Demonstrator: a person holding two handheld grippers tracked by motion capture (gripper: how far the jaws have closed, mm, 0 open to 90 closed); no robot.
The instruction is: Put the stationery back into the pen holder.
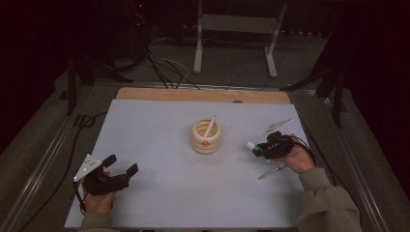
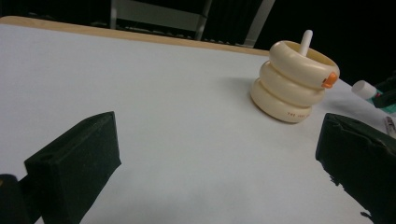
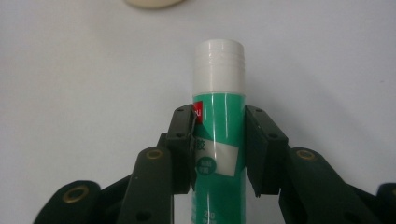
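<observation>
Carrying step: right hand-held gripper [image 3: 218, 154] pinches a glue stick [image 3: 218, 116]; left hand-held gripper [image 1: 121, 166] spread. Next: lower it into the ringed holder [image 1: 206, 137].

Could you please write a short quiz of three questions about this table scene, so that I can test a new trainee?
1. Which gripper holds the glue stick: the left gripper or the right gripper?
2. True or false: a white stick stands inside the cream ringed holder.
3. What lies on the table just beside the person's right hand?

Key
1. The right gripper; its jaws press on the green body, with the white cap pointing away from the hand. The left gripper is open and holds nothing.
2. True; it leans against the rim.
3. A pen.
</observation>
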